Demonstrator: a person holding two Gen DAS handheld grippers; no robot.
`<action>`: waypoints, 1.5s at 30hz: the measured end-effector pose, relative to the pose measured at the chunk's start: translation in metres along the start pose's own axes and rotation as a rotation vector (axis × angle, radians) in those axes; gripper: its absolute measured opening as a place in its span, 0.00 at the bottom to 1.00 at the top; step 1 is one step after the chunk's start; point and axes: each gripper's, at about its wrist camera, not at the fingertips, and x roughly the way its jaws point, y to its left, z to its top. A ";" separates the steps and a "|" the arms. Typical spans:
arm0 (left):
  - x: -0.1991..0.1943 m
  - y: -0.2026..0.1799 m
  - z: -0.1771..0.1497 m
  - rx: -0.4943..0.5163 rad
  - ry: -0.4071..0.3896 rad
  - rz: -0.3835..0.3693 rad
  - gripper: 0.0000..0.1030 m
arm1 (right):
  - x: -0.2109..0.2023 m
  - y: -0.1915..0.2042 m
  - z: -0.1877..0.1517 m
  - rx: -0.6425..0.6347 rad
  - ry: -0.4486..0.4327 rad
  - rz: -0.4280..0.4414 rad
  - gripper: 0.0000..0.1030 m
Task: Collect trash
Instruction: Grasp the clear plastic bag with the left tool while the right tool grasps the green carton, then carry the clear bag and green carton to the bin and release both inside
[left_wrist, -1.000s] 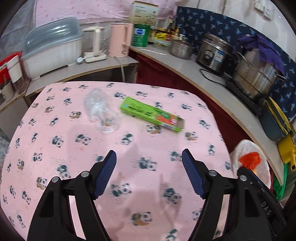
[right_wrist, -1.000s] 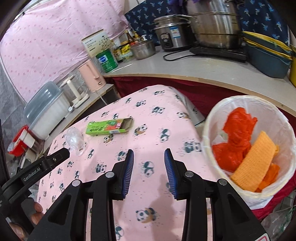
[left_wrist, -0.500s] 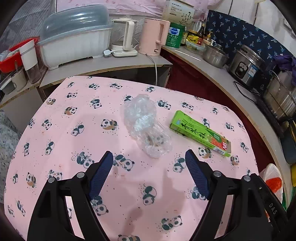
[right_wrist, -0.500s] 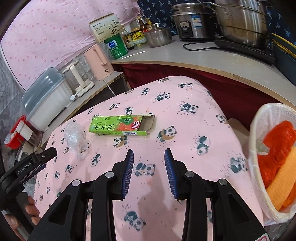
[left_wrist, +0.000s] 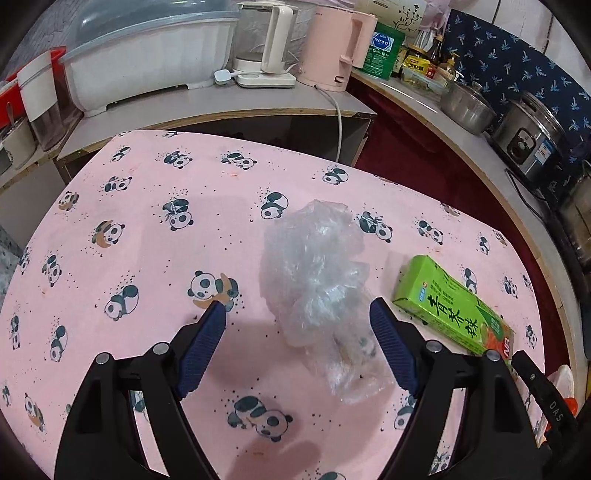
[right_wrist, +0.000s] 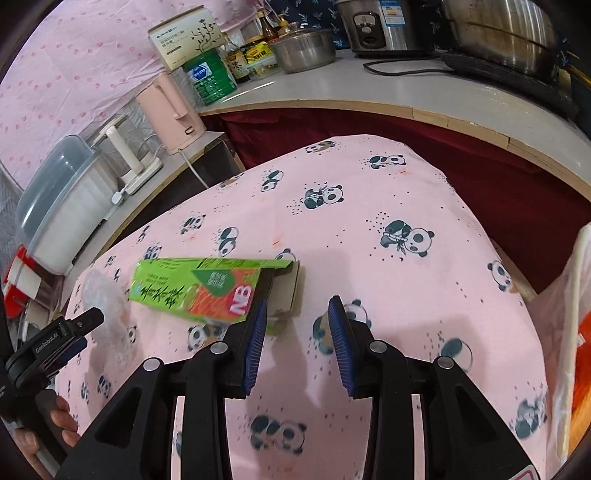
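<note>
A crumpled clear plastic wrap (left_wrist: 314, 266) lies on the pink panda tablecloth (left_wrist: 147, 206). My left gripper (left_wrist: 297, 308) stands open around its near part, which lies close to the right finger; the pads do not press it. A green tea carton (left_wrist: 450, 314) lies just right of that gripper. In the right wrist view the carton (right_wrist: 184, 288) points its open cardboard end at my right gripper (right_wrist: 298, 303), which is open with a narrow gap; the flap sits just past its left fingertip. The wrap (right_wrist: 103, 295) and left gripper (right_wrist: 74, 332) show at the left.
A bin with a white liner (right_wrist: 561, 314) holding orange waste stands off the table's right edge. Behind the table runs a counter with a pink kettle (left_wrist: 332, 48), a white lidded box (left_wrist: 147, 55), a steel bowl (right_wrist: 303, 48) and cookers (left_wrist: 528, 136). A hand (right_wrist: 55, 417) holds the left gripper.
Both grippers moved forward and down toward the table. The wrap now sits between the left jaws, the carton's open end reaches the right fingertips, and the bin has slid to the right edge.
</note>
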 end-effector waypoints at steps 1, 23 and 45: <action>0.004 0.000 0.002 -0.001 0.003 -0.004 0.74 | 0.004 -0.001 0.002 0.006 0.007 0.004 0.33; -0.012 -0.033 -0.016 0.092 0.010 -0.063 0.26 | -0.013 0.003 -0.004 0.002 -0.028 0.033 0.06; -0.119 -0.142 -0.098 0.280 -0.032 -0.182 0.26 | -0.158 -0.074 -0.034 0.089 -0.197 -0.019 0.02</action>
